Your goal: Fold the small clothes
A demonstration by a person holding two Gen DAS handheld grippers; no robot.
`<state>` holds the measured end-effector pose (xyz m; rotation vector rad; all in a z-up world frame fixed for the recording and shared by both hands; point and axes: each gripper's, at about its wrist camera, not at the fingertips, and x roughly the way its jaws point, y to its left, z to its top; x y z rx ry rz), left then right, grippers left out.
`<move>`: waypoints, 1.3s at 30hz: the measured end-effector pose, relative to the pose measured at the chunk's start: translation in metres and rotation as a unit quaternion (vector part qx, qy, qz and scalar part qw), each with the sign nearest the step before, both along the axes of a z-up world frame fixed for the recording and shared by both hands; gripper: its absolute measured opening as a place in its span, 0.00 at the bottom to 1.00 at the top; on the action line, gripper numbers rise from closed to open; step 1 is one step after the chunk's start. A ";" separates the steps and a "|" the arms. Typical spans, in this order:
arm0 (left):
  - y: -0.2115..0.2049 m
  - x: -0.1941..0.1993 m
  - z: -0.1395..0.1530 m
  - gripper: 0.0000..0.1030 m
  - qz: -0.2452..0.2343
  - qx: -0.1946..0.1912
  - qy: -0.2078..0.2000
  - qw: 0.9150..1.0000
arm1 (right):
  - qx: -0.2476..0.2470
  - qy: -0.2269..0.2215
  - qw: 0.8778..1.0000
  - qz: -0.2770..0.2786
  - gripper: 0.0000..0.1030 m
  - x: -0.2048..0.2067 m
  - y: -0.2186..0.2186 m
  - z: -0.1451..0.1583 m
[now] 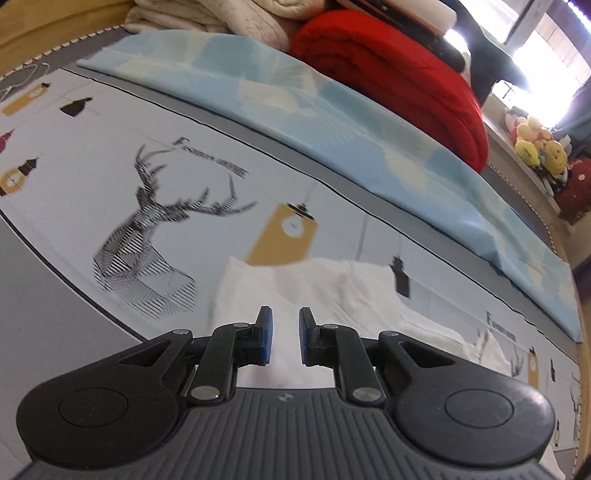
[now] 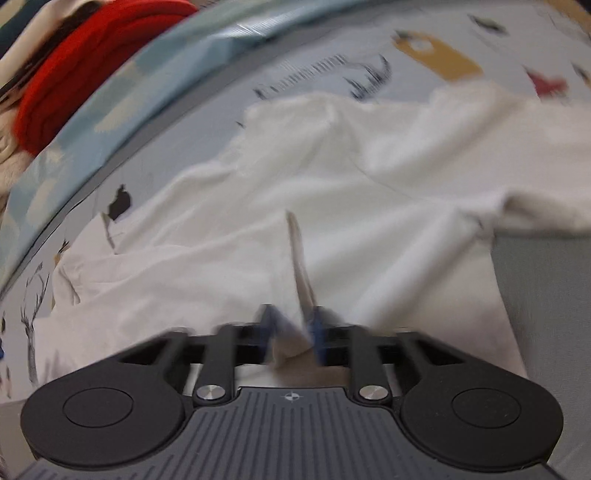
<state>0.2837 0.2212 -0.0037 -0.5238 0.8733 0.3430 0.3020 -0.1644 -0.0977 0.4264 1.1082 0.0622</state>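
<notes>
A white garment [image 2: 332, 192] lies rumpled on a printed bedsheet [image 1: 110, 155] with deer and lamp motifs. In the left wrist view it [image 1: 332, 295] lies just ahead of and under my left gripper [image 1: 285, 332], whose blue-padded jaws stand apart with nothing between them. In the right wrist view, which is blurred, my right gripper [image 2: 293, 328] is shut on a pinched fold of the white garment, and the cloth rises in a ridge from the jaws.
A folded light-blue patterned cloth [image 1: 295, 99] runs along the far side of the bed. Behind it lie a red folded blanket [image 1: 399, 74] and cream blankets [image 1: 221, 18]. Plush toys [image 1: 535, 144] sit on a shelf at right. A grey sheet border [image 2: 535, 288] shows at right.
</notes>
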 end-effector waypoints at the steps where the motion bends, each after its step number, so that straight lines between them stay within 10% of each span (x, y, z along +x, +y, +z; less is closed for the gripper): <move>1: 0.005 -0.001 0.000 0.14 0.003 0.002 0.002 1.000 | 0.016 -0.015 1.000 -0.003 0.01 0.000 -0.001 0.007; 8: 0.018 0.002 -0.005 0.14 -0.009 0.002 0.003 1.000 | -0.012 -0.174 0.984 -0.028 0.01 -0.005 -0.033 0.077; 11: 0.023 0.004 -0.013 0.14 -0.007 -0.019 0.012 1.000 | -0.110 -0.128 0.982 -0.089 0.01 0.003 -0.062 0.058; 15: 0.022 0.011 -0.025 0.22 -0.015 -0.049 0.024 0.998 | -0.074 -0.081 0.987 -0.114 0.01 0.011 -0.090 0.031; 25: -0.004 0.009 -0.053 0.25 -0.056 -0.106 0.063 0.991 | -0.049 -0.150 0.983 -0.096 0.01 0.012 -0.086 0.047; 30: -0.008 0.006 -0.078 0.17 -0.032 -0.080 0.128 0.988 | -0.145 -0.024 0.982 -0.121 0.14 0.023 -0.093 0.019; 32: -0.003 0.004 -0.086 0.03 -0.004 -0.080 0.141 0.987 | -0.119 -0.035 0.980 -0.153 0.15 0.019 -0.104 0.020; 36: -0.010 0.000 -0.066 0.06 0.027 -0.034 0.103 0.994 | -0.054 -0.109 0.985 -0.119 0.20 0.016 -0.100 0.037; 39: -0.019 0.003 -0.060 0.07 0.003 -0.060 0.076 0.995 | -0.002 -0.032 0.994 -0.103 0.29 0.024 -0.101 0.012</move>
